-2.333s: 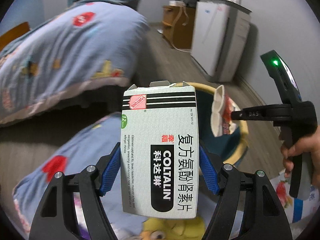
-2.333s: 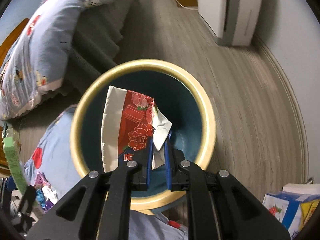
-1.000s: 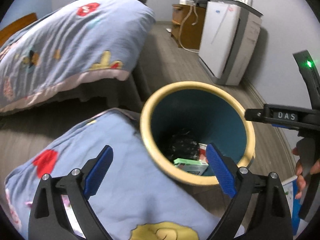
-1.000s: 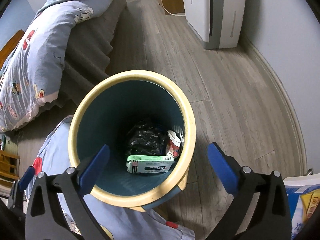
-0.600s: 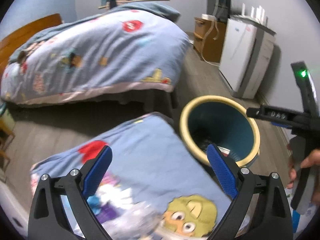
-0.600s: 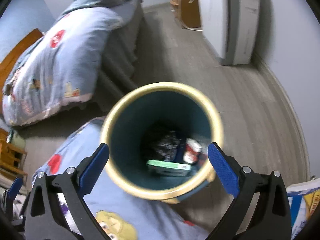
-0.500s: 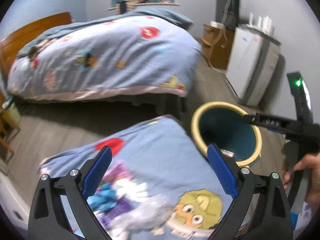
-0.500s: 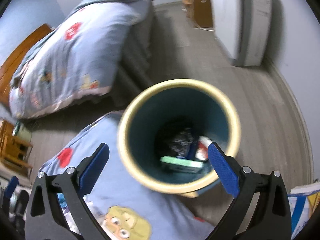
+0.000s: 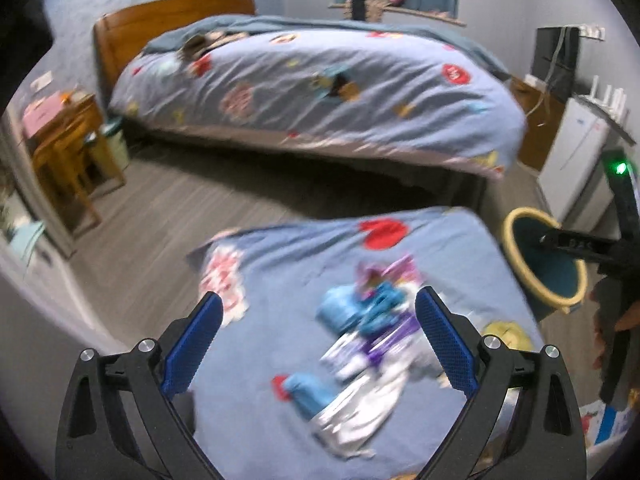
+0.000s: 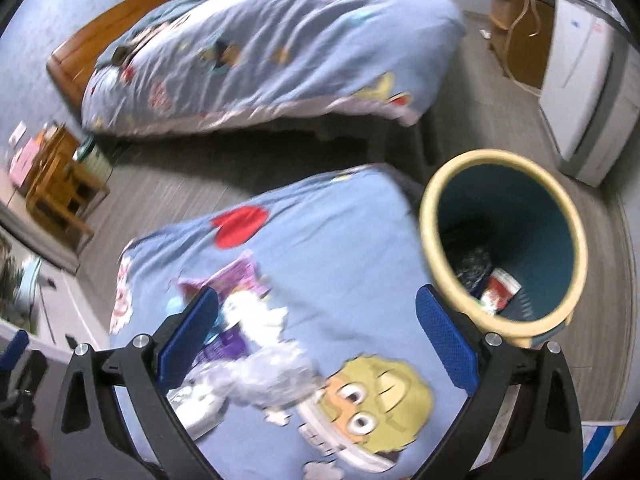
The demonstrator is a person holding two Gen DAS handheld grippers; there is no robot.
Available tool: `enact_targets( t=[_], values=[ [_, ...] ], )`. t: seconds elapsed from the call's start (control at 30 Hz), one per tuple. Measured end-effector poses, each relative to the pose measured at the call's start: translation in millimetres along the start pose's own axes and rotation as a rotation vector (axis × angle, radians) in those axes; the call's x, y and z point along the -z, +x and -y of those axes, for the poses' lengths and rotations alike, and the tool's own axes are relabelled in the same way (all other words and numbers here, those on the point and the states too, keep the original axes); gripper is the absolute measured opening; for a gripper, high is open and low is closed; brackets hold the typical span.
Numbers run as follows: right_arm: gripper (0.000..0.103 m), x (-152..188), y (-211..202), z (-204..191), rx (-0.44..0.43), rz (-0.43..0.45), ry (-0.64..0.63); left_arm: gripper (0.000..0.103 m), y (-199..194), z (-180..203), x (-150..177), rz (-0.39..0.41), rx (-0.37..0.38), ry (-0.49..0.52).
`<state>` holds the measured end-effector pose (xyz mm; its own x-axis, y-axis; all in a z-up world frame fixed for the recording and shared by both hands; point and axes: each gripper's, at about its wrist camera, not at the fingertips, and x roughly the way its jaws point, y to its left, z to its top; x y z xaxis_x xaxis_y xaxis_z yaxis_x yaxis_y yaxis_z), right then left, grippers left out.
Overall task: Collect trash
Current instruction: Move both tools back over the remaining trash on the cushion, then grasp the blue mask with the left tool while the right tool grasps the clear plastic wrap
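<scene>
Two grippers hang above a blue cartoon-print cloth [image 9: 440, 248], and both are spread wide with nothing between their blue pads. In the left wrist view the left gripper [image 9: 318, 344] fills the bottom of the frame, its fingers [image 9: 192, 344] parted over a blurred heap of trash [image 9: 360, 352] at lower centre: blue, purple and white wrappers and what may be crumpled foil, though the motion blur makes the single pieces hard to tell. The heap lies on the cloth between the two pads as seen from this camera.

At the right edge of that view stands the bin [image 9: 544, 264], yellow-rimmed and dark teal inside, just beside the cloth's right border. The right gripper [image 9: 576, 244] crosses in front of it as a black bar with a green light above, held by a hand [image 9: 616, 312] at the far right.

In the right wrist view the right gripper [image 10: 318, 340] is released too, over the cloth [image 10: 320, 232] with its yellow cartoon face at lower centre. The same trash [image 10: 248, 344] sits at lower left, near the left pad. The bin [image 10: 504, 240] is at the right of the frame; a red-and-white wrapper [image 10: 500, 286] and a dark crumpled bag [image 10: 472, 260] lie on its bottom.

A bed [image 9: 320, 80] with a matching blue cover spans the upper part of both views, and a white appliance [image 10: 588, 80] stands at upper right.
</scene>
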<state>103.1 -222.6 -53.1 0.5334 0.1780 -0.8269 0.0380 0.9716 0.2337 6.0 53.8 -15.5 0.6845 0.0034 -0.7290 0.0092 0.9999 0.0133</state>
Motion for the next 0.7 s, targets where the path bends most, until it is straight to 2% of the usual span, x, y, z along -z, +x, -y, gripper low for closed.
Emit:
enact_targets(
  t=[0.13, 0.3, 0.5, 0.7],
  values=[
    [0.097, 17, 12, -26, -0.007, -0.057, -0.024, 0.096, 16, -13, 20, -0.054, -0.045, -0.008],
    [0.097, 35, 31, -37, 0.018, -0.13, -0.004, 0.096, 38, -19, 40, -0.133, -0.044, -0.034],
    [0.097, 55, 55, -37, 0.029, -0.191, 0.05, 0.096, 64, -21, 58, -0.202, -0.065, -0.006],
    [0.097, 68, 79, -30, 0.07, -0.241, 0.067, 0.094, 83, -27, 67, -0.271, -0.036, -0.037]
  ],
)
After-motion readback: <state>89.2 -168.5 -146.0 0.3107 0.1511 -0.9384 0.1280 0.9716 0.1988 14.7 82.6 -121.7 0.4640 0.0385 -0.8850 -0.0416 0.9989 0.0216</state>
